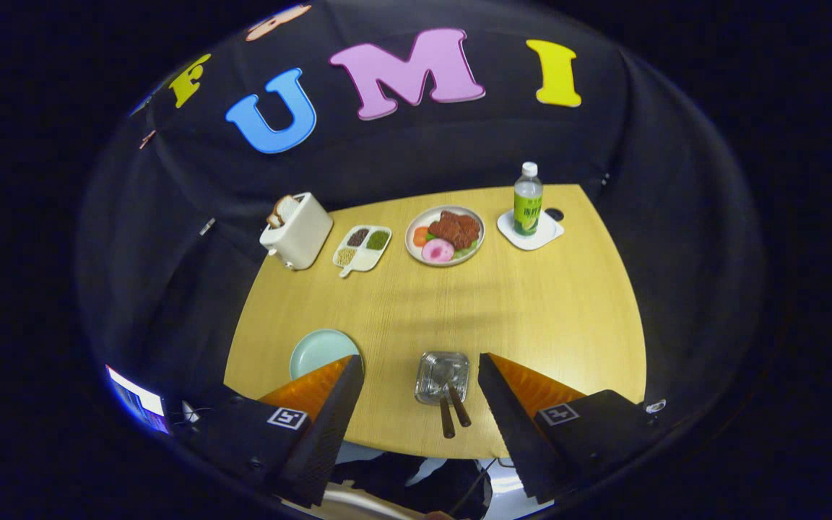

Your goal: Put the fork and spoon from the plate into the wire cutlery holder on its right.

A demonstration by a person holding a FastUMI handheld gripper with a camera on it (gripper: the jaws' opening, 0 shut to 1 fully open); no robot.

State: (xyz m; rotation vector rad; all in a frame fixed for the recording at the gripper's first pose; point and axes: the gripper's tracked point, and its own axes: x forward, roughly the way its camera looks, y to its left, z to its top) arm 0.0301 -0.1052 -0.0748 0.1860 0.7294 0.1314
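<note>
My gripper hangs open high above the near edge of the wooden table, nothing between its fingers. Between the fingers and well below them stands the wire cutlery holder. Two dark-handled utensils rest in it, handles leaning out toward me; I cannot tell fork from spoon. The pale green plate lies left of the holder, partly hidden by my left finger, and its visible part is bare.
Along the far side of the table stand a white toaster holding bread, a divided dish, a plate of food and a green bottle on a white coaster.
</note>
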